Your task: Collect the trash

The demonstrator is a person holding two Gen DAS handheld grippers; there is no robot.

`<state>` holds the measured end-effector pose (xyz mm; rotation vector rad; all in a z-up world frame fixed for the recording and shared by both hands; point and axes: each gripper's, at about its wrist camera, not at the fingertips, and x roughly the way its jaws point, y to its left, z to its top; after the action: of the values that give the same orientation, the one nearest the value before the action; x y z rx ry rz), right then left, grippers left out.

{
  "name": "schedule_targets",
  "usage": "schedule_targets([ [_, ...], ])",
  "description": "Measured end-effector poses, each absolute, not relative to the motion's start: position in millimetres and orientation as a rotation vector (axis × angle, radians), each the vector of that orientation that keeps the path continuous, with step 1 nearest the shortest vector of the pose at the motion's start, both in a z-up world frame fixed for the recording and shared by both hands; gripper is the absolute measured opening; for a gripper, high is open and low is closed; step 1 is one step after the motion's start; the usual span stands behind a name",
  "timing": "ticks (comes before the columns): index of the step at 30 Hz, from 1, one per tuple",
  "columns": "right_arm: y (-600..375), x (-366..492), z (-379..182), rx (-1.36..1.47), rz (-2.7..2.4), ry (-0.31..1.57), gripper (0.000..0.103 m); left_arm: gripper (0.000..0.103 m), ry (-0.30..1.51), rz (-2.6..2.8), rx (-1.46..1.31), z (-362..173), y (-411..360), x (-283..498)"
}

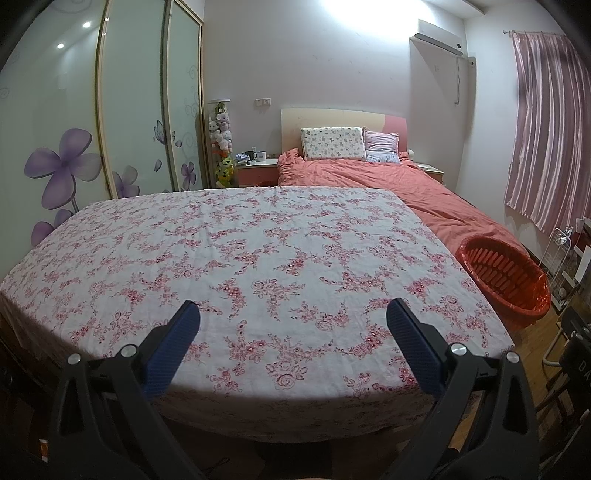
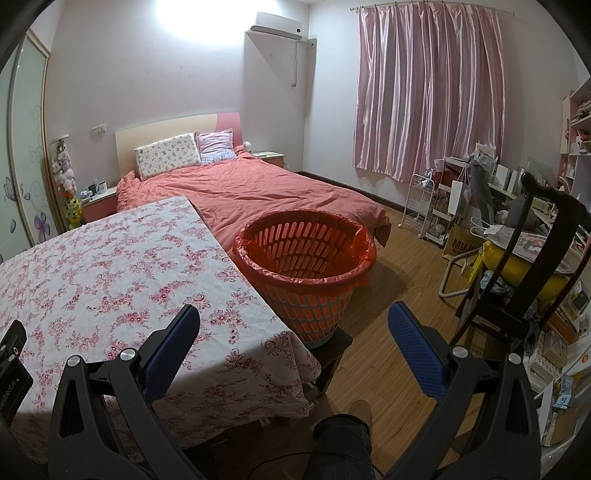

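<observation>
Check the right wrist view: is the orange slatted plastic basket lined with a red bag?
Yes, a red plastic bag is folded over the rim of the orange slatted plastic basket beside the floral-clothed table.

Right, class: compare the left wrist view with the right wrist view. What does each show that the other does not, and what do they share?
Only the left wrist view shows the whole flowered tablecloth, including its left edge, and the large purple flower on the wardrobe doors; its left gripper is open over the cloth.

Only the right wrist view shows the cluttered desk and shelves, a dark wooden chair, most of the wooden floor and the person's leg; its right gripper is open.

Both show the orange basket, bed, pink curtain and air conditioner. No trash appears on the cloth.
</observation>
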<state>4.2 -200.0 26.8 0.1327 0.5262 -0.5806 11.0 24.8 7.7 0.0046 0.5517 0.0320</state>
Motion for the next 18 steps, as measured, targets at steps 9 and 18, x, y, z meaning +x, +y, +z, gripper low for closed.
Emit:
schedule_targets([
  [9, -199.9, 4.7, 26.1, 0.134, -0.58, 0.527, 0.101, 0.099, 0.551, 0.032, 0.004, 7.9, 24.7, 11.0],
  [18, -200.2, 4.7, 26.4, 0.133, -0.58, 0.527, 0.101, 0.099, 0.556, 0.028, 0.004, 5.6, 23.2, 11.9],
])
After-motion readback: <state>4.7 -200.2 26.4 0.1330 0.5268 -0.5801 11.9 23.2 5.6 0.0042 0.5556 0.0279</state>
